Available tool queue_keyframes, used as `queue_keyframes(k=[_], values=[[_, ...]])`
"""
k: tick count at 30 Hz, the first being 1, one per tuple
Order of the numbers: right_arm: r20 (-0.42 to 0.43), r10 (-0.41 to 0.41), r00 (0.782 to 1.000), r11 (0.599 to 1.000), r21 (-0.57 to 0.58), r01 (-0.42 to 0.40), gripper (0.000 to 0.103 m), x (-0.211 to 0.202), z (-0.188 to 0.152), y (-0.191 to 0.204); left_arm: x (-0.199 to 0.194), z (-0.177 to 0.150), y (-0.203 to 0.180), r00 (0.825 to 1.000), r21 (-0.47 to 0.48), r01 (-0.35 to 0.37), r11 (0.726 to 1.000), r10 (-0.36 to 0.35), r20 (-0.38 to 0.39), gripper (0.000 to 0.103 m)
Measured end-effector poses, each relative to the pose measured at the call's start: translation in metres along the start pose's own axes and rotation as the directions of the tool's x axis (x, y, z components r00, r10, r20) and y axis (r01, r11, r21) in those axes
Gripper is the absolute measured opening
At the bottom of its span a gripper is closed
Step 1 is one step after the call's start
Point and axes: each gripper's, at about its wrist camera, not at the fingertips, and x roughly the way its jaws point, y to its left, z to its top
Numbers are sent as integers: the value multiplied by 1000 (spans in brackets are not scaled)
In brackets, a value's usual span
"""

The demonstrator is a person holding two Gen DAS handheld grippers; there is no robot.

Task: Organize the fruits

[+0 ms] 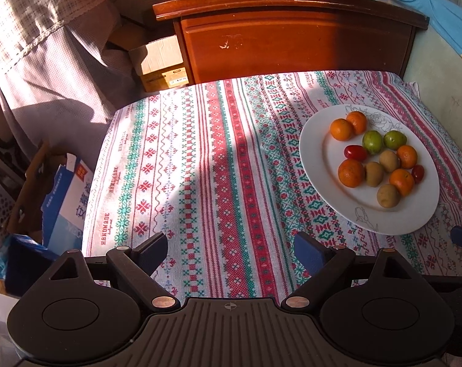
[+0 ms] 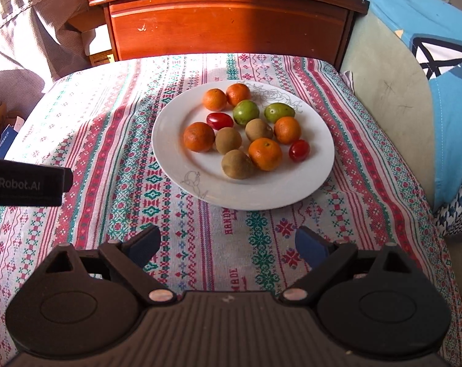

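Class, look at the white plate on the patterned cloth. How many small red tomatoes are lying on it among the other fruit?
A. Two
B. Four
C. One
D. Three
A. The white plate holds two red tomatoes: one tomato towards the left beside a green fruit, and the other tomato at the right, next to an orange.

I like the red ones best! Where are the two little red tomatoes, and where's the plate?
Left tomato (image 2: 219, 120), right wrist view, its top.
Right tomato (image 2: 299, 150), right wrist view, its middle.
Plate (image 2: 261, 195), right wrist view, bare near rim.
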Motion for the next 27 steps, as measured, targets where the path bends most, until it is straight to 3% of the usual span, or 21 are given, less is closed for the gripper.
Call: queue_keyframes(k=[8,12,15,24,27], values=[[-6,74,997,997,-36,-74,94,2,-34,28,2,-10,28,1000,-47,-14,999,13,-23,91],[53,73,996,992,-106,-67,97,3,-42,40,3,-12,36,999,-57,-22,998,21,-27,91],[88,90,992,992,-92,-82,103,7,-46,42,4,-14,41,999,-68,-20,997,18,-31,91],[215,122,969,989,-112,-99,102,18,-48,43,7,-16,44,999,-67,-20,998,18,-37,91],[212,129,969,987,-117,-106,102,19,-46,43,9,-17,44,999,-68,-19,998,17,-43,91]])
